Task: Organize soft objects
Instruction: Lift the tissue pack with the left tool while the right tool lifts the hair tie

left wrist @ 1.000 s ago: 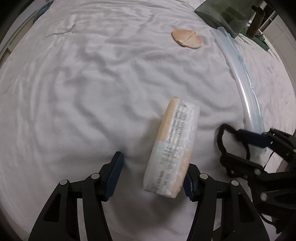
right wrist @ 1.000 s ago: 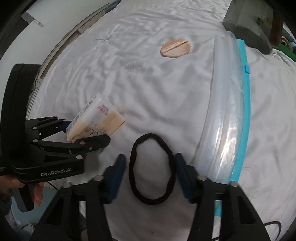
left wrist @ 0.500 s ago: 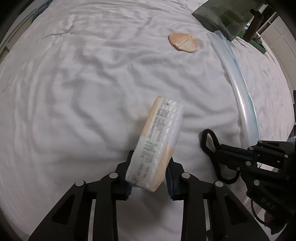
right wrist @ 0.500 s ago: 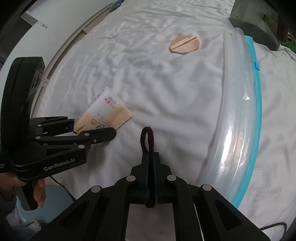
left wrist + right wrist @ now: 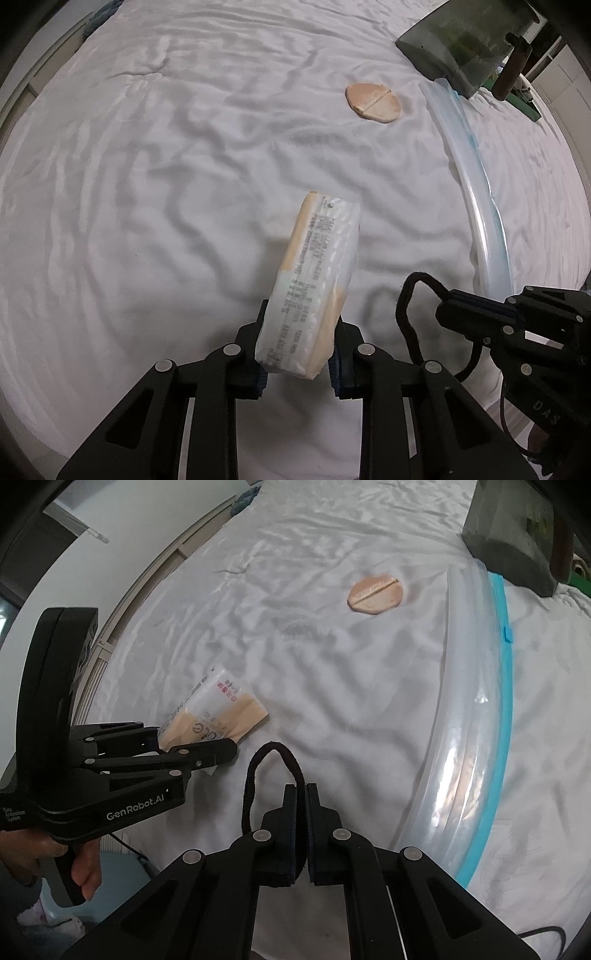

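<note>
1. Two grips: my left tongs (image 5: 297,363) are closing on the wrapped packet (image 5: 314,284), whose long axis runs straight ahead.
2. My right tongs (image 5: 301,812), together on the black hair band (image 5: 271,771), sit nearer the clear zip bag (image 5: 476,746), just right.

2 wrist fisheyes looked steeply down, close over a white bedsheet (image 5: 184,184); both shared the tan round pad (image 5: 373,103) (image 5: 375,595).

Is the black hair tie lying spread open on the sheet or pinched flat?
Pinched flat. The right tool is shut on the black hair tie, squeezing its loop narrow; only the far end bulges open above the white sheet.
</note>
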Motion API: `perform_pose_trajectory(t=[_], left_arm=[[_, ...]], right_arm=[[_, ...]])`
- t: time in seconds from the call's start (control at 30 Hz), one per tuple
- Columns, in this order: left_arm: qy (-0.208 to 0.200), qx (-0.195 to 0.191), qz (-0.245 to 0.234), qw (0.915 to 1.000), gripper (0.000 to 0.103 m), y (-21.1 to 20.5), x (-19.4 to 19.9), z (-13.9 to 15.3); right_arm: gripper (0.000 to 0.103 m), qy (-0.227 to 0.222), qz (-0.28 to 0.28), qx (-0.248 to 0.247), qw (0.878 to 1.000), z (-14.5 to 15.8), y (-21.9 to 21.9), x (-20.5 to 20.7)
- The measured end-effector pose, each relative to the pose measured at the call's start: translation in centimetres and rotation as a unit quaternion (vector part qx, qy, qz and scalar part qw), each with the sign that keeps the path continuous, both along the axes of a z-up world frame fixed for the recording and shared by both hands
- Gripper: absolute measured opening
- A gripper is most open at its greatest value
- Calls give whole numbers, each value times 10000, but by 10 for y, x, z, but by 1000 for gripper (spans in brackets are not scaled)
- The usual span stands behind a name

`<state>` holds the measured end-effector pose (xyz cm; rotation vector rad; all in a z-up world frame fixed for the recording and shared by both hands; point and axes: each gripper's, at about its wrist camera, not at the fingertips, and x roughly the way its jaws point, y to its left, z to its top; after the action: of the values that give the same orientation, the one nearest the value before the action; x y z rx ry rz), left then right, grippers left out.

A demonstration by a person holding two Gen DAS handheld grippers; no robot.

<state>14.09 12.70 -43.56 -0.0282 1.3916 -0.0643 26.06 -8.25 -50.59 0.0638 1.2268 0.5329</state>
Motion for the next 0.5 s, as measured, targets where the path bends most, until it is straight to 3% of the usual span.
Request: perform_pose_trajectory(t=[0.5], left_arm=[[-231,249,47,9994,22,-30,5,36]], right_arm=[[3,-231,88,108,9996,32,-16,-3]])
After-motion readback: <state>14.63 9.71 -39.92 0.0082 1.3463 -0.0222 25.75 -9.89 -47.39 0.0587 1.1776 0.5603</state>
